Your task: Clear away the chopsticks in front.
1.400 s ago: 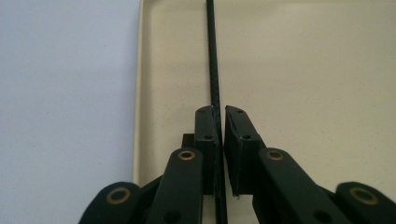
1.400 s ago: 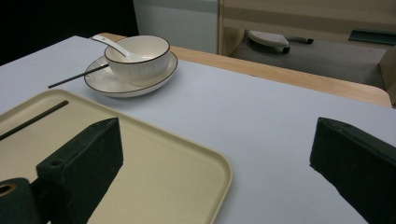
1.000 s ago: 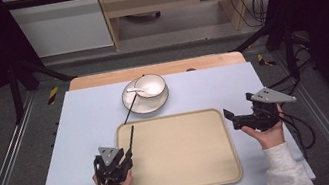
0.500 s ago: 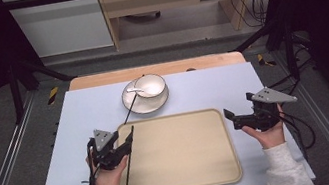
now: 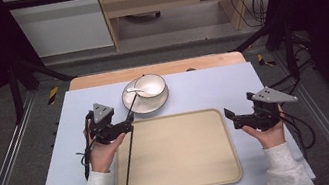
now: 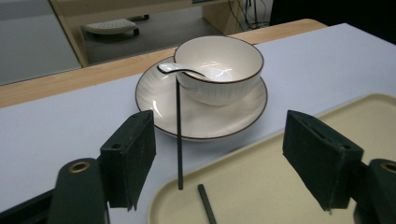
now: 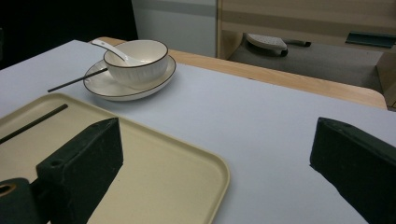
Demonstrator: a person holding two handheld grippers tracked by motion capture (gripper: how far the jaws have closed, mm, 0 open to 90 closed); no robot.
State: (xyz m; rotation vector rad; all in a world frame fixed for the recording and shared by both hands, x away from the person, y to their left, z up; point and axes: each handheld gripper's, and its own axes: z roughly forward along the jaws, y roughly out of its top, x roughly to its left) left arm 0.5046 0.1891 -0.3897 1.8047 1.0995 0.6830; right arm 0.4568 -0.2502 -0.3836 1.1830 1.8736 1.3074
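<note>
High view: the left gripper (image 5: 129, 125), jaws apart, just opened and empty, hovers at the tray's (image 5: 234, 141) ten o'clock corner. One chopstick (image 5: 128, 164) lies in the tray. The other (image 5: 135, 105) leans on the plate (image 5: 128, 101) at twelve o'clock; best pinch it squarely near its low end.

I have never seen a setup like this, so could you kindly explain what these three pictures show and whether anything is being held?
A person sits at a table with a hand-held two-jaw tool in each hand: the left gripper and the right gripper. One picture looks down from above; the other two come from cameras riding on each gripper, looking out between its black jaws. On the table lie a beige tray and a saucer carrying a bowl with a white spoon. One black chopstick lies on the tray; a second chopstick leans on the saucer. Nothing is held: the left jaws have just been opening with nothing between them, and the right stand open.
</note>
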